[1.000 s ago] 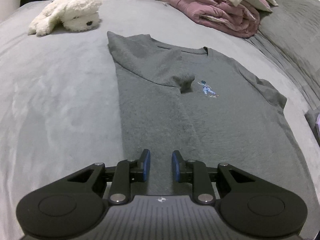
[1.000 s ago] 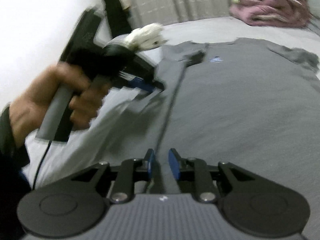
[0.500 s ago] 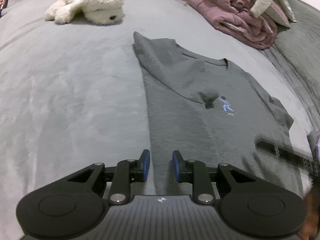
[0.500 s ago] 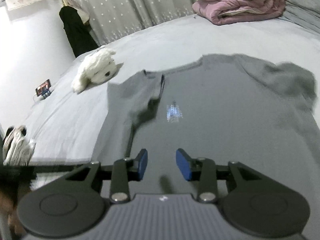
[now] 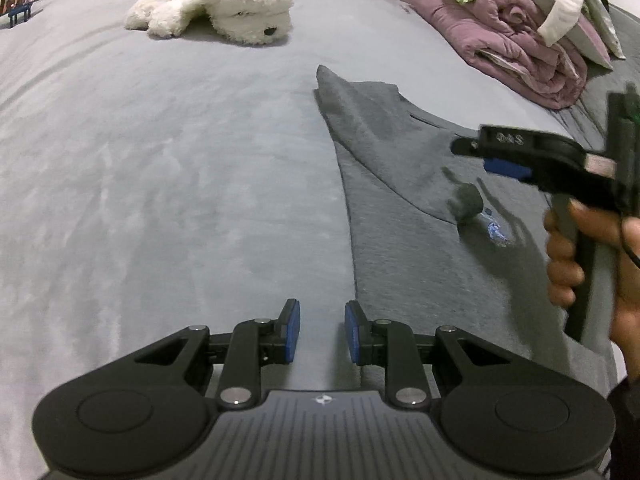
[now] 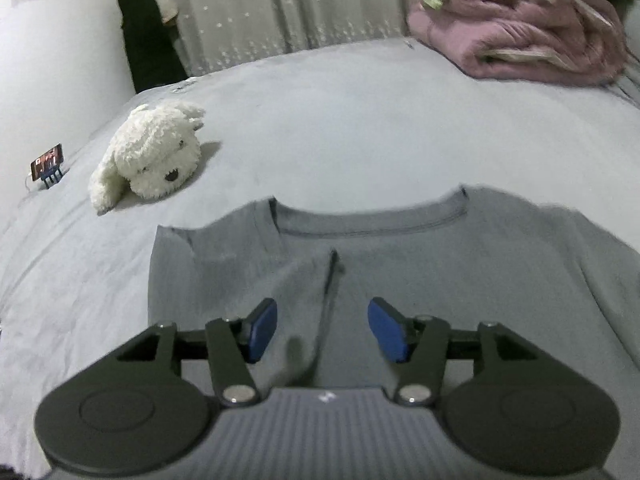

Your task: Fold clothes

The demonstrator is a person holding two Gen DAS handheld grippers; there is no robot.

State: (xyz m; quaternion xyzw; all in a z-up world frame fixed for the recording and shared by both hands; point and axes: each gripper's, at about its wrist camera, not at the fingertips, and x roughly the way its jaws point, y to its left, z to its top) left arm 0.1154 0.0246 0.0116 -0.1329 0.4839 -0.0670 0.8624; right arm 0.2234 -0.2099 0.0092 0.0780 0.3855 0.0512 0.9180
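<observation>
A grey T-shirt (image 5: pixel 408 216) (image 6: pixel 460 280) lies flat on the bed, its left side and sleeve folded in over the chest. My left gripper (image 5: pixel 322 330) hovers by the shirt's folded left edge, jaws a little apart with nothing between them. My right gripper (image 6: pixel 322 326) hangs over the shirt's chest below the collar (image 6: pixel 372 228); its jaws are opening and hold nothing. In the left wrist view the right gripper (image 5: pixel 496 160) shows at the right, held by a hand (image 5: pixel 568 264) above the small blue print (image 5: pixel 496 234).
A white plush dog (image 5: pixel 224 4) (image 6: pixel 150 158) lies on the grey bedspread beyond the shirt. A pile of pink bedding and clothes (image 5: pixel 528 36) (image 6: pixel 528 36) sits at the far right. A small device on a stand (image 6: pixel 48 164) stands at the bed's left edge.
My right gripper swung from the shirt's folded left side to over the chest and its jaws spread wider. The left gripper drifted left off the shirt, jaws unchanged.
</observation>
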